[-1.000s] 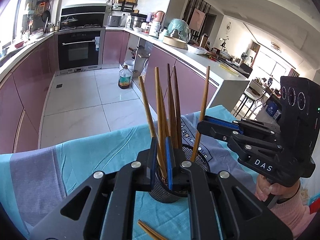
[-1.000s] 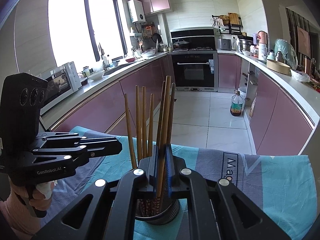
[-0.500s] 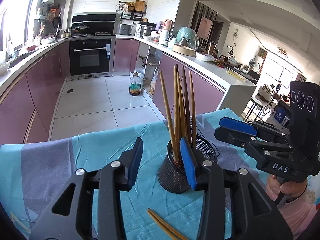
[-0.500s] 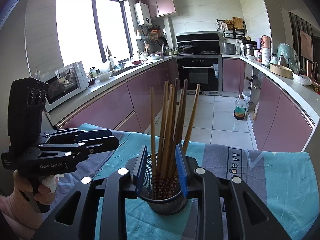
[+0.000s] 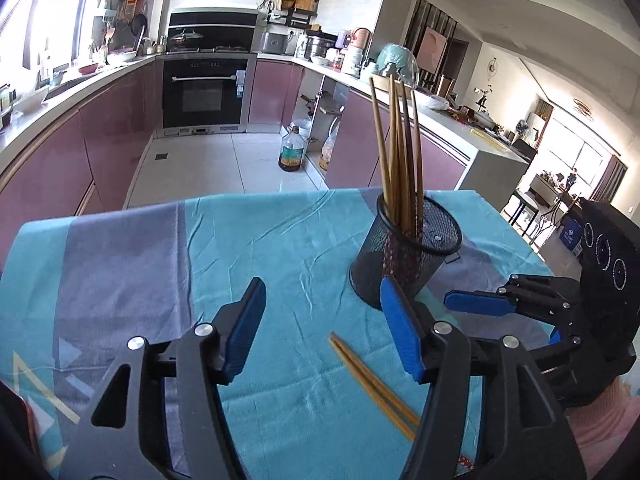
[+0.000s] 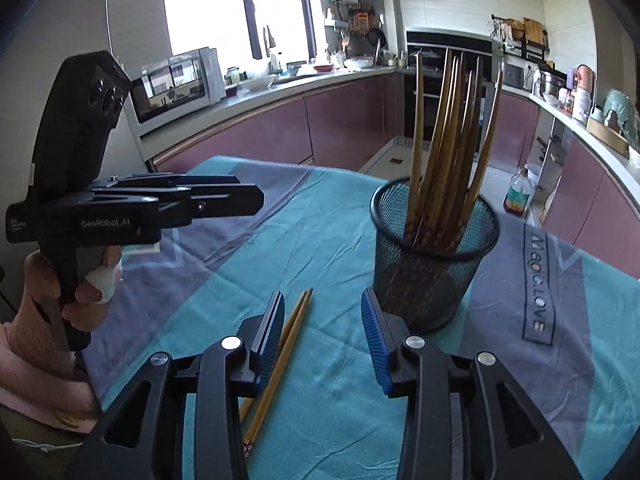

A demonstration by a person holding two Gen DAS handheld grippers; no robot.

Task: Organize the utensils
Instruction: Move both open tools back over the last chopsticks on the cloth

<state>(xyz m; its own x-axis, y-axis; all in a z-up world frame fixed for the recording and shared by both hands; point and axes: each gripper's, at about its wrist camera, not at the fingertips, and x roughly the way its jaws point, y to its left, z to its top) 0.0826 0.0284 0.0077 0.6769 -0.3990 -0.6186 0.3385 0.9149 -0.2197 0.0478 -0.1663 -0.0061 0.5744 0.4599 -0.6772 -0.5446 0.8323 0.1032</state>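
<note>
A black mesh holder stands upright on the teal cloth, with several wooden chopsticks leaning in it. A loose pair of chopsticks lies flat on the cloth in front of the holder. My left gripper hangs low, near and to the left of the holder; its jaws are opening with nothing between them. My right gripper is just short of the holder, jaws opening and empty. The loose pair runs under its left finger.
The teal and grey tablecloth covers the table, whose far edge drops to a tiled kitchen floor with an oil bottle. Purple cabinets and an oven stand beyond. A person's hand holds the left gripper's handle.
Both grippers were shut on chopsticks above the holder. They have let them drop in, opened, and drawn back and down, so the holder now stands ahead of the fingertips.
</note>
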